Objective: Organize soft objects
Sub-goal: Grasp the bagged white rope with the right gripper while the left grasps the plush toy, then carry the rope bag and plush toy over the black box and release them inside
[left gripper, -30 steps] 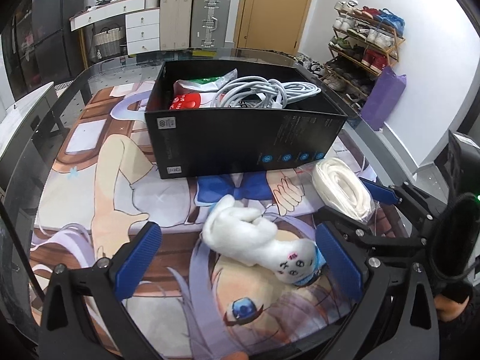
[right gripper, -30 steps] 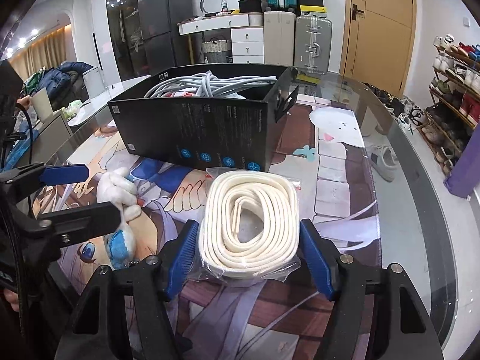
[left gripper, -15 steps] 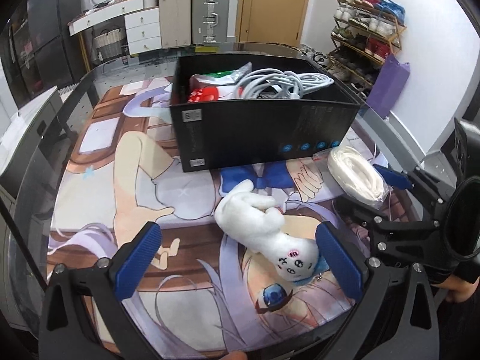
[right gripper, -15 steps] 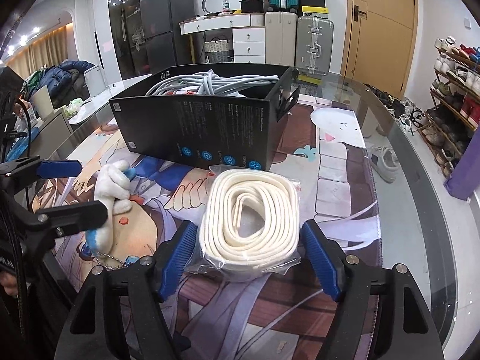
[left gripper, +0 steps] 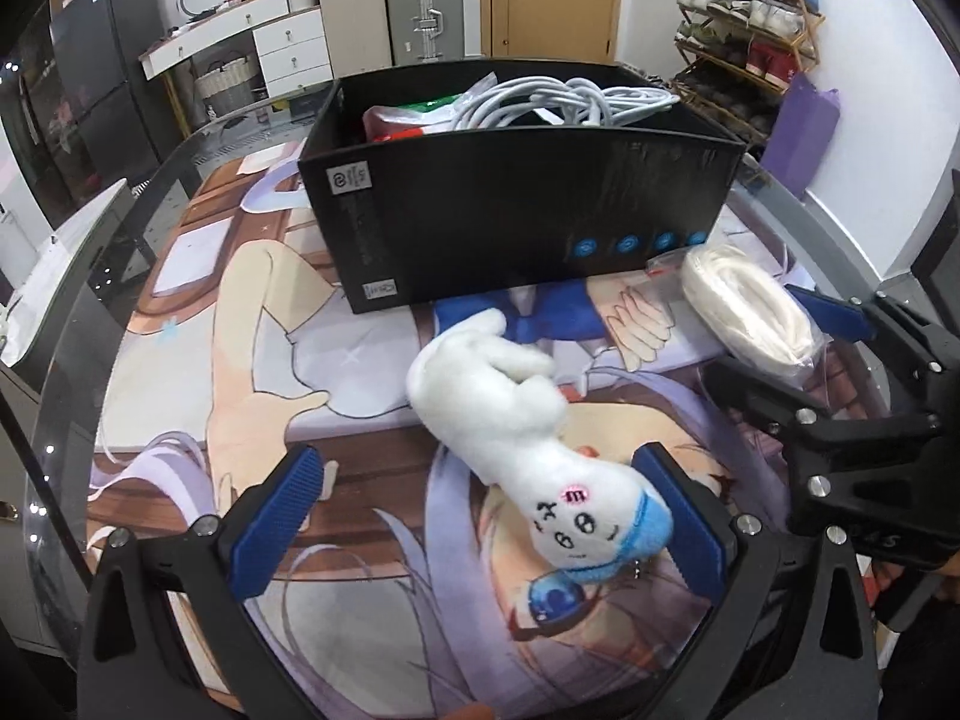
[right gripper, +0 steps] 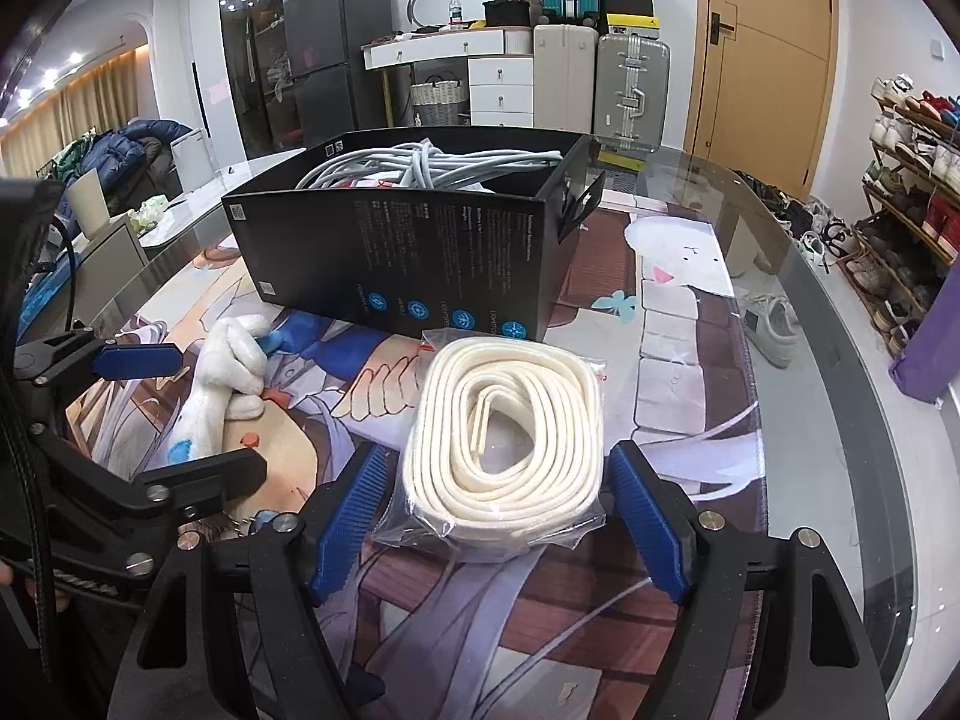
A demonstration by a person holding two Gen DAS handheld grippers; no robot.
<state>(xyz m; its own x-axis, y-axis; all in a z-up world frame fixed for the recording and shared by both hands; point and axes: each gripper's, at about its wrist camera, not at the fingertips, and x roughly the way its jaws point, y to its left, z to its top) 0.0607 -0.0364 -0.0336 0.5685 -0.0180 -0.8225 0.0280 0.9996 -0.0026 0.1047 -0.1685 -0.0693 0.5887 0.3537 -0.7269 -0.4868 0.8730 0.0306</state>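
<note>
A white plush toy (left gripper: 510, 420) with a blue cap lies on the printed mat. My left gripper (left gripper: 477, 468) stands wide open around it, and the toy's head is close to the right finger. A cream coil of strap in a clear bag (right gripper: 504, 420) rests on the mat in front of the black box (right gripper: 408, 252). My right gripper (right gripper: 498, 462) straddles the coil. Its jaws are opening, and a small gap shows on each side of the bag. In the left wrist view the coil (left gripper: 744, 306) sits between the right gripper's fingers.
The open black box (left gripper: 510, 210) holds grey cables (left gripper: 570, 99) and a red and green packet (left gripper: 414, 120). The glass table's edge (right gripper: 840, 420) curves round on the right. Suitcases, drawers and a shoe rack stand beyond the table.
The right gripper's jaws have spread away from the bagged coil, which stays on the mat. The left gripper has shifted slightly, and the plush toy is still between its open fingers.
</note>
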